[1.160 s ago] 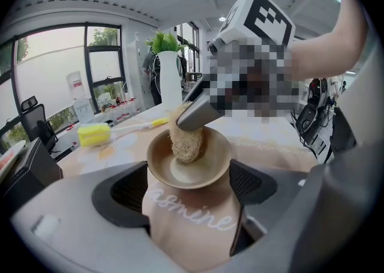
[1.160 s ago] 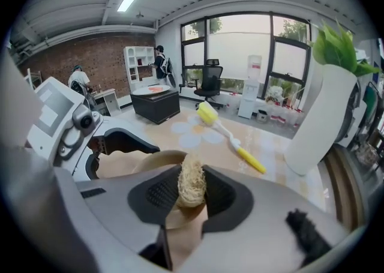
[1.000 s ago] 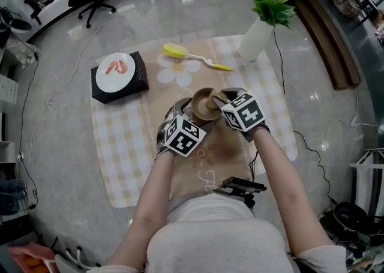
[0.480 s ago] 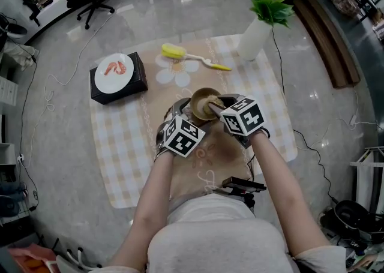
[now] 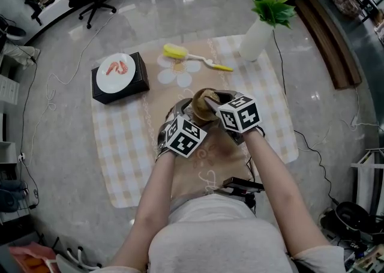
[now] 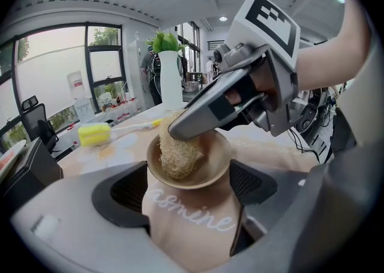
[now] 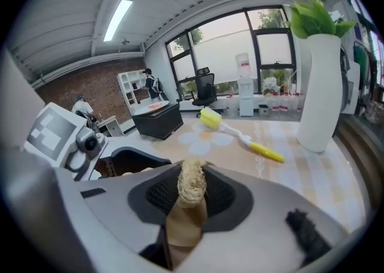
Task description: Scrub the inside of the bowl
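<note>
While the left tool (image 6: 191, 191) is clamped on the outside of the tan bowl (image 6: 180, 230), a jaw on each side of its wall, the right tool (image 7: 189, 197) is shut tight on a wad of loofah scrubber (image 6: 179, 155) and has it pressed down inside. From the head view the bowl is held up over the middle of the checked cloth (image 5: 120, 146), right in front of the person. A yellow brush (image 5: 180, 54) lies at 12 o'clock from it, a white vase (image 5: 255, 38) at about 1, and a black box (image 5: 119, 77) with a plate on top at 10.

So I'd call this mid-scrub. The loofah looks bunched around 9 o'clock of the inside, seen from the left tool's side, so to me the 3 o'clock wall and the bottom need a pass too.

My two cents on doing it well:
- sweep the wad round the whole inner wall in circles, not just dabbing one spot
- keep the loofah sticking out past the jaw tips so it's fibre on the bowl, not hard tool
- press moderately, since a bowl pinched by its sides can probably twist or pop out if shoved sideways
</note>
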Motion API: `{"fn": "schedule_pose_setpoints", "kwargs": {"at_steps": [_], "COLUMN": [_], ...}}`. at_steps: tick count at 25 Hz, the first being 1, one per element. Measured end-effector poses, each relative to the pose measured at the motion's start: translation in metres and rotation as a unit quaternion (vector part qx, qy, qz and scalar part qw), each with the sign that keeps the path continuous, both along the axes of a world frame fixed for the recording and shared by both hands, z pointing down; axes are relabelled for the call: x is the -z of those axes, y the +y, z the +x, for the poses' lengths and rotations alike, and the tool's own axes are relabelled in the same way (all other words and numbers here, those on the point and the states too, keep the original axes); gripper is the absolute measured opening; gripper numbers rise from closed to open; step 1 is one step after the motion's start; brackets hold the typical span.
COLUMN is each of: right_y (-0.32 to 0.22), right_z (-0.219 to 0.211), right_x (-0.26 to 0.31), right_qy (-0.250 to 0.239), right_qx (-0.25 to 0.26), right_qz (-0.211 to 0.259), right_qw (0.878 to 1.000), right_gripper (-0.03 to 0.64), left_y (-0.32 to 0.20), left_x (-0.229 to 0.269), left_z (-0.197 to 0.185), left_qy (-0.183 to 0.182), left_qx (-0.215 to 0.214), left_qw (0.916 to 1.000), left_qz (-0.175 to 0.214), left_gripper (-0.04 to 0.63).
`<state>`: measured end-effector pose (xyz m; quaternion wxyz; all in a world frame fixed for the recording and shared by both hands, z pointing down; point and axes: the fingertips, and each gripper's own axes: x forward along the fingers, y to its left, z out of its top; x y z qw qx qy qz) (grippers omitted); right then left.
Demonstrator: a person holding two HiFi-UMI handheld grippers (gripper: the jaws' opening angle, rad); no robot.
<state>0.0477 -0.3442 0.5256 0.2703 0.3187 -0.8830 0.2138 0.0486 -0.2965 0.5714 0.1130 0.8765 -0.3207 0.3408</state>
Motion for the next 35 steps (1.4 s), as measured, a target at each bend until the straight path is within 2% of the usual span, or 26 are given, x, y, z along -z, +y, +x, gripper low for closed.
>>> {"fn": "schedule_pose_setpoints", "kwargs": {"at_steps": [8, 16, 25, 30, 35], "right_y": [-0.009, 0.002, 0.021, 0.025, 0.021], "right_z": [0.01, 0.014, 0.012, 0.011, 0.011], "right_x": [0.003, 0.0, -0.001, 0.0, 0.015], "right_qy": [0.039, 0.049, 0.076, 0.082, 0.069], "right_qx": [-0.006, -0.002, 0.039, 0.045, 0.028], "right_qz": [0.047, 0.009, -0.009, -0.008, 0.021], "right_qw": [0.998, 0.999, 0.996, 0.996, 0.997], "right_gripper": [0.101, 0.101, 0.101, 0.101, 0.101], "left_y": [0.0, 0.0, 0.0, 0.0, 0.0], "left_x": [0.001, 0.0, 0.0, 0.004, 0.017], "left_z": [0.0, -0.001, -0.001, 0.0, -0.003], "left_qy": [0.0, -0.001, -0.004, 0.003, 0.017], "left_qx": [0.0, 0.001, 0.0, 0.002, 0.007], "left_qw": [1.0, 1.0, 1.0, 1.0, 0.9998], "left_qz": [-0.002, -0.004, -0.005, -0.002, 0.009], "left_gripper": [0.434, 0.434, 0.434, 0.447, 0.476]}}
